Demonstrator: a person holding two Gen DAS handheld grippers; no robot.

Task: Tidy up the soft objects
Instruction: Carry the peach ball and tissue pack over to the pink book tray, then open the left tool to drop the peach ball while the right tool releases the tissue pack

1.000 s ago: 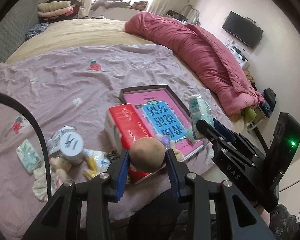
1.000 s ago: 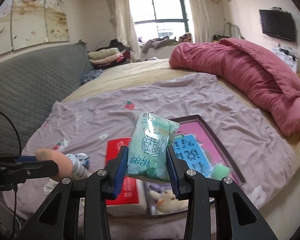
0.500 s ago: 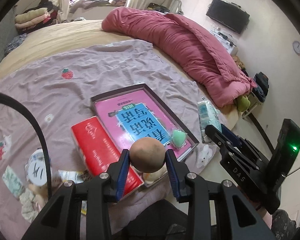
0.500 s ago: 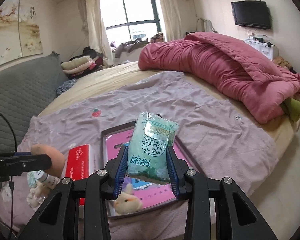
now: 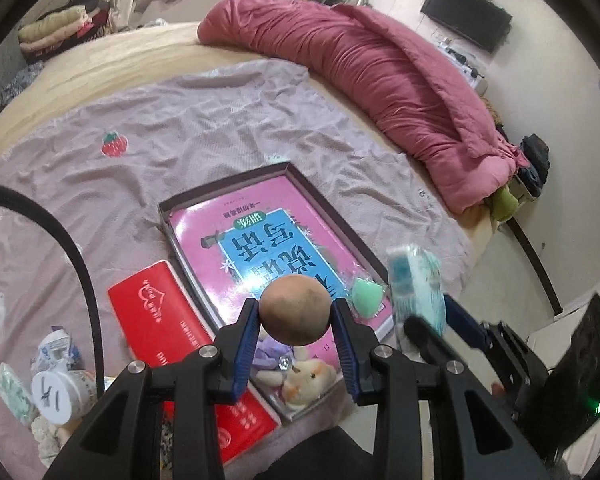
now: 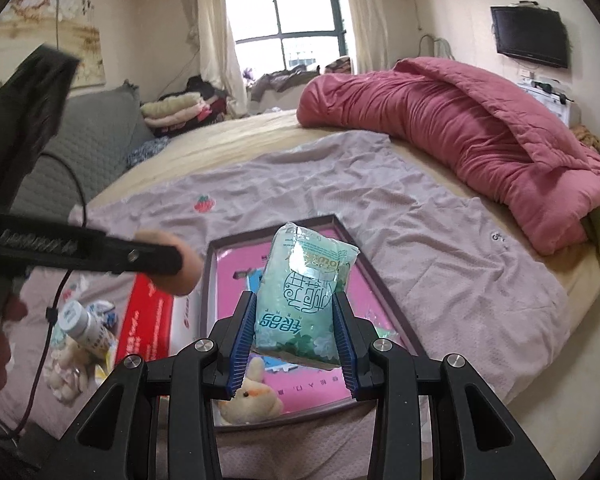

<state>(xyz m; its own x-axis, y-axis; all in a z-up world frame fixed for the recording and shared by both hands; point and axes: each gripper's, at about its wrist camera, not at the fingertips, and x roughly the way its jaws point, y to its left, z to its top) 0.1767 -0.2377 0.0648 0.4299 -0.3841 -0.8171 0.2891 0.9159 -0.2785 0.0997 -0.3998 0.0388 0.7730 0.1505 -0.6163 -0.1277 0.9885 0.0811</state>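
Both sets of fingers clamped — left gripper (image 5: 295, 316) on a tan ball (image 5: 295, 309), right gripper (image 6: 295, 322) on a tissue pack (image 6: 306, 294) — over the tray (image 5: 332, 216); plush toy (image 5: 308, 376) at 6 o'clock.

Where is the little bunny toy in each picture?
Left wrist view: the bunny toy lies in the tray's near corner, low in the picture, just under the brown ball.
Right wrist view: the bunny toy sits bottom centre, below the green tissue pack.
Shared landmark: the pink book inside the tray.
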